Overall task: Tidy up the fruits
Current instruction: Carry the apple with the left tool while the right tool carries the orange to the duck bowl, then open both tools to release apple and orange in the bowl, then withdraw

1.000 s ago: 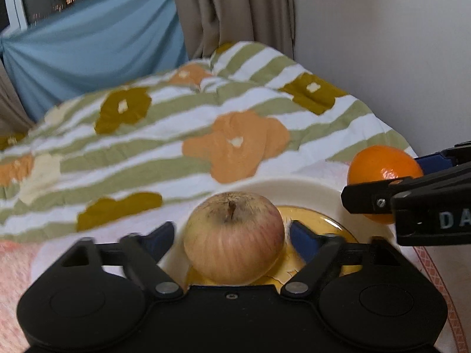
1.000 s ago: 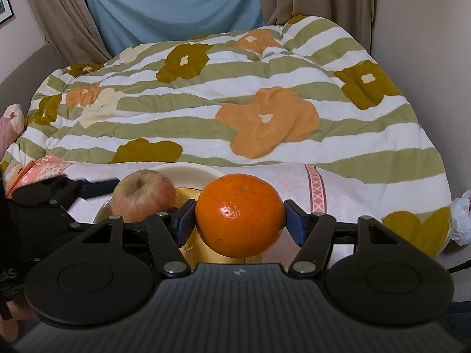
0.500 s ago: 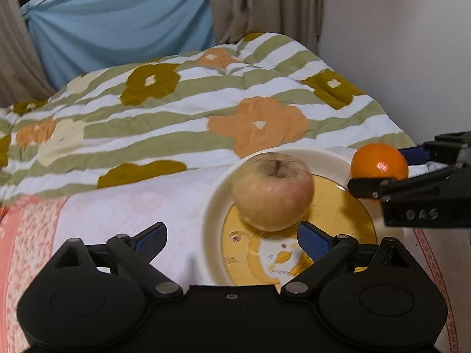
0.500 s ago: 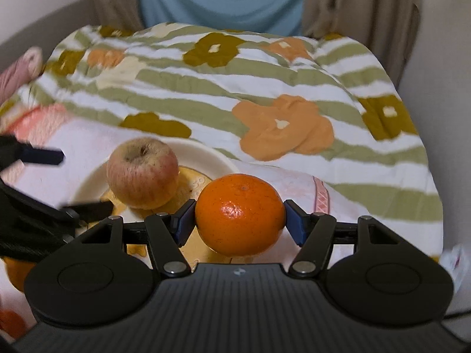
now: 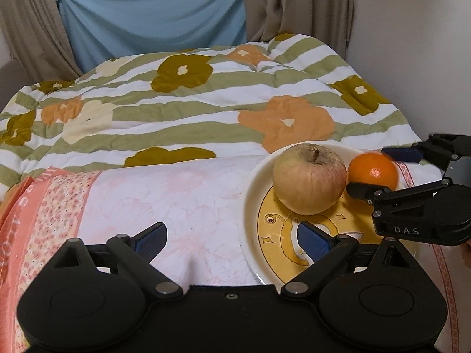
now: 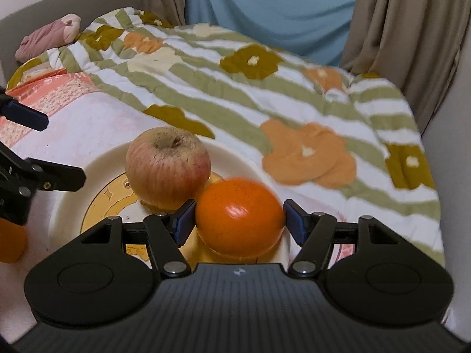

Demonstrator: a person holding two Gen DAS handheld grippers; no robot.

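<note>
An apple (image 5: 309,178) sits on a cream plate (image 5: 253,194) with a yellow cartoon centre, on a pink cloth over the bed. My left gripper (image 5: 232,239) is open and empty, pulled back to the plate's near left. My right gripper (image 6: 240,219) holds an orange (image 6: 239,216) between its pads, low over the plate (image 6: 97,158) just right of the apple (image 6: 167,170). The orange (image 5: 373,170) and the right gripper (image 5: 382,170) also show in the left wrist view. The left gripper's fingers (image 6: 59,178) show at the left of the right wrist view.
A striped flowered quilt (image 5: 191,103) covers the bed behind the plate. Another orange fruit (image 6: 10,242) lies at the left edge of the right wrist view. A wall (image 5: 412,44) stands to the right; curtains and a blue sheet (image 5: 153,14) hang behind.
My left gripper let go of the apple on the plate and drew back to the left. My right gripper carried the orange down beside the apple over the plate.
</note>
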